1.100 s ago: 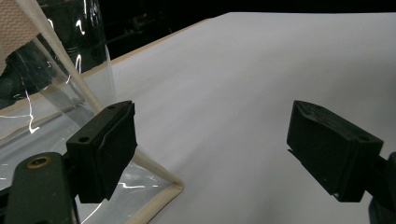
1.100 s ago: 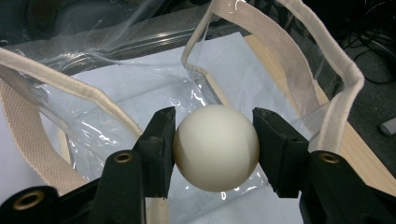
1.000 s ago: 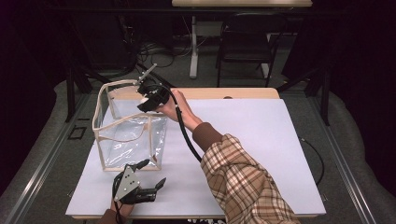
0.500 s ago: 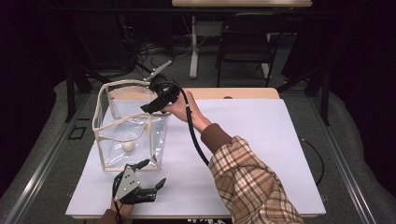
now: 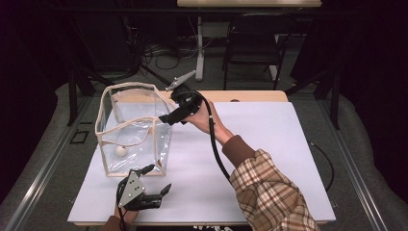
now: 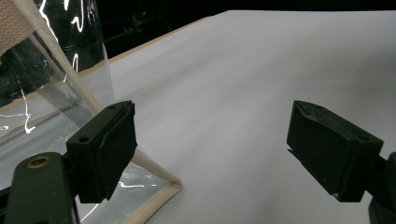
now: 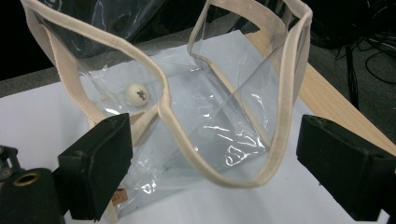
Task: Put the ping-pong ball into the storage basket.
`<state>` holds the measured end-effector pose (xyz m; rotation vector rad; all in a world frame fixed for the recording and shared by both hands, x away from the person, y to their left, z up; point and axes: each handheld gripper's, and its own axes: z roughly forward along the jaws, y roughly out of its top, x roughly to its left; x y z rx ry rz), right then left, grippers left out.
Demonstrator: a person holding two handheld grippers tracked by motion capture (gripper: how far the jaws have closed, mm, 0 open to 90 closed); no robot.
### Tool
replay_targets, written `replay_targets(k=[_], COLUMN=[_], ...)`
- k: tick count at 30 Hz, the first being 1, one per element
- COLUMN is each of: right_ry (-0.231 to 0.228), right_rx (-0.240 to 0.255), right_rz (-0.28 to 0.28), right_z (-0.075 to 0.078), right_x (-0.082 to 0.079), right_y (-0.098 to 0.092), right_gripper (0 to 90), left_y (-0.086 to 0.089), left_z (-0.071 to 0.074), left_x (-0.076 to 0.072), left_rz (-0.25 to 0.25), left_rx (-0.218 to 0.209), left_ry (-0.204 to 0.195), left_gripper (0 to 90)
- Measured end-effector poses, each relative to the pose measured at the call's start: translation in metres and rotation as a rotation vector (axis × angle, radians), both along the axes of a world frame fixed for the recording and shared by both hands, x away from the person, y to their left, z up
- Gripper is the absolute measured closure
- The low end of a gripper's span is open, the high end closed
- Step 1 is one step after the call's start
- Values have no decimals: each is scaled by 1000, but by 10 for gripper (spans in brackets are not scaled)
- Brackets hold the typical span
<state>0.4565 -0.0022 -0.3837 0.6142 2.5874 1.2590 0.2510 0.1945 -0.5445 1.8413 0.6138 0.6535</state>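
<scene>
Since a second ago the right gripper (image 5: 165,118) slid off the clear bag's (image 5: 134,139) rim, its fingers just opening, nothing between them. Ball (image 5: 121,150) sits in the bag's bottom, on the counter (image 5: 269,144). Left gripper (image 5: 159,180) is nearer, fingers wide, empty.

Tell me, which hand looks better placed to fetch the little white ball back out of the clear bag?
Probably the right gripper: it hangs open above the clear bag's rim, over the ball. The left gripper rests low outside the bag's front wall.
</scene>
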Motion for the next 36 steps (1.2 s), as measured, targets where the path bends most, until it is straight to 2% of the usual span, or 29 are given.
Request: replay_targets(k=[15,21,25,36], right_ry=[-30,-29,-25,-18], right_rx=[-5,0,-20,-27], right_rz=[-20,-29,-34,-45], right_z=[-9,-13,-19,-30], right_x=[-19,-25,-29,-36], right_y=[-35,-47,-53,-69], right_gripper=[58,39,30,24], left_y=[0,-1,-1,-1], left_z=[0,0,0,0], left_x=[0,0,-1,0], left_rz=[-1,0,0,0], left_rx=[5,7,5,7], left_ry=[1,1,-1,0], left_gripper=[158,157,158,157])
